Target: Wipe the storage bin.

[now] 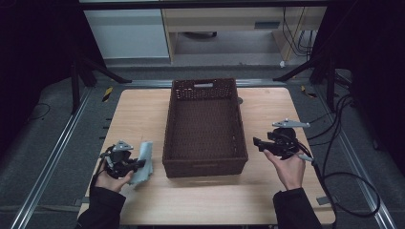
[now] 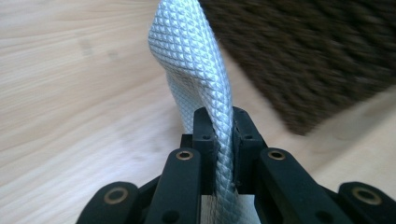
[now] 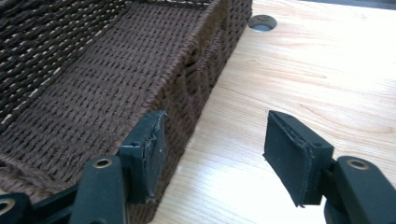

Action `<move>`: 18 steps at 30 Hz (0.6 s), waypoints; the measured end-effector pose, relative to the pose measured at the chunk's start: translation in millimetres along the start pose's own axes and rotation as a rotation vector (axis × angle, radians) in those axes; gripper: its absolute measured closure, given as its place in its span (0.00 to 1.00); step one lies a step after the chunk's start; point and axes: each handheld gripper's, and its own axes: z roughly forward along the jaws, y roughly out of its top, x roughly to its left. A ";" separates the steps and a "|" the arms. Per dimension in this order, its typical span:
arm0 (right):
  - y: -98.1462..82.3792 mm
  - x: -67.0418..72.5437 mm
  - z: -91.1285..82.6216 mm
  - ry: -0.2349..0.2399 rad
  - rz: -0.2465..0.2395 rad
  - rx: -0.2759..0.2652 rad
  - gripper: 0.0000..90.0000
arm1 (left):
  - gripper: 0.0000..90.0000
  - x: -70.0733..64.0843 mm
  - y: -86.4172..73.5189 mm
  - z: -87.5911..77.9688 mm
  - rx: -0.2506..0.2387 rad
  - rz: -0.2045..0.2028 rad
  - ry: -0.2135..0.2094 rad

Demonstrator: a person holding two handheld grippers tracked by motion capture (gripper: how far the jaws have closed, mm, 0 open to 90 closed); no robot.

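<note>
Left of the brown woven basket [image 1: 205,129], near the wooden surface's [image 1: 143,114] front left edge, the left gripper [image 1: 125,162] pinched a pale quilted cloth [image 2: 194,65] between its fingers [image 2: 205,135], while the right gripper [image 3: 215,149] hovered with fingers spread over bare wood just beside the basket's right wall.

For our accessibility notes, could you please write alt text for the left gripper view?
The left gripper has its two black jaws shut on a pale grey cloth with a quilted diamond texture, which rises in a fold above them. Behind lie the light wooden table and, at upper right, the blurred dark brown woven basket.
</note>
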 end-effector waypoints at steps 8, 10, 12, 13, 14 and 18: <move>-0.8 -3.9 2.1 -0.005 0.007 0.001 0.43 | 0.91 38.3 -0.7 1.3 0.010 -0.082 0.122; -1.2 -5.7 2.6 -0.005 0.013 0.000 0.43 | 0.91 47.1 -2.9 7.0 0.032 -0.101 0.137; -1.1 -6.0 2.5 -0.003 0.014 -0.002 0.43 | 0.91 49.1 -3.6 8.9 0.039 -0.104 0.142; -0.9 -6.2 2.3 -0.002 0.014 -0.003 0.43 | 0.91 50.3 -4.3 10.8 0.046 -0.104 0.149; -0.7 -6.5 2.1 -0.001 0.012 -0.004 0.43 | 0.91 51.5 -4.9 12.6 0.050 -0.103 0.152; 0.2 -6.8 2.0 0.000 0.013 -0.011 0.44 | 0.90 55.3 -7.4 18.9 0.069 -0.100 0.159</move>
